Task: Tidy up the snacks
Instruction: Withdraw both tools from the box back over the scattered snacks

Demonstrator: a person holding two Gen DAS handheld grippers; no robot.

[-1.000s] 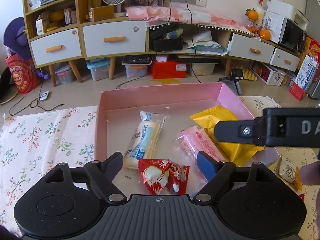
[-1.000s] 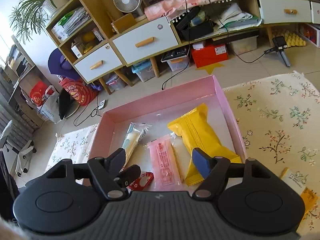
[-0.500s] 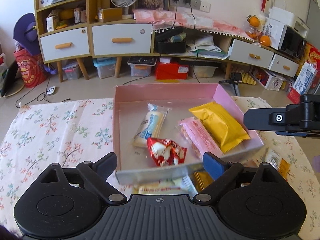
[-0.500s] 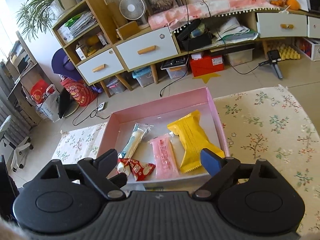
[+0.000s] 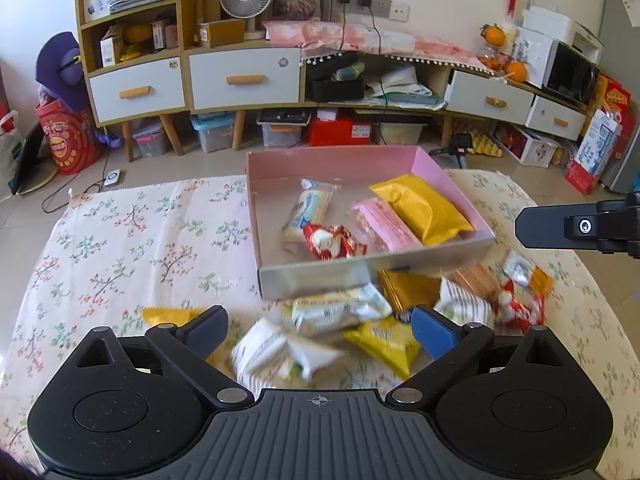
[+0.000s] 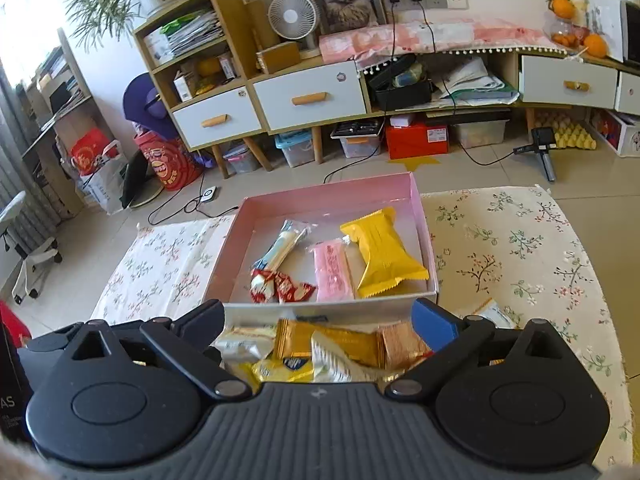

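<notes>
Both grippers, left (image 5: 318, 330) and right (image 6: 318, 318), have pulled back from the pink box (image 5: 360, 272), jaws opening empty; loose snacks (image 5: 340, 312) along the desk's near edge await.

Left gripper (image 5: 318, 330) & right gripper (image 6: 316, 322): black ribbed plastic bodies, round side discs, silver screws, one blue pad each.

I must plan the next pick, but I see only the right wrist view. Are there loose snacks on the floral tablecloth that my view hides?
Observer: Yes. A red-and-white crinkled plastic wrapper lies at the right end of the pile, near the front right corner of the pink cardboard box.
Operator: Is there anything at the left end?
Observer: A small yellow foil packet lies apart, beside the left gripper, whose jaws are opening with nothing gripped.
</notes>
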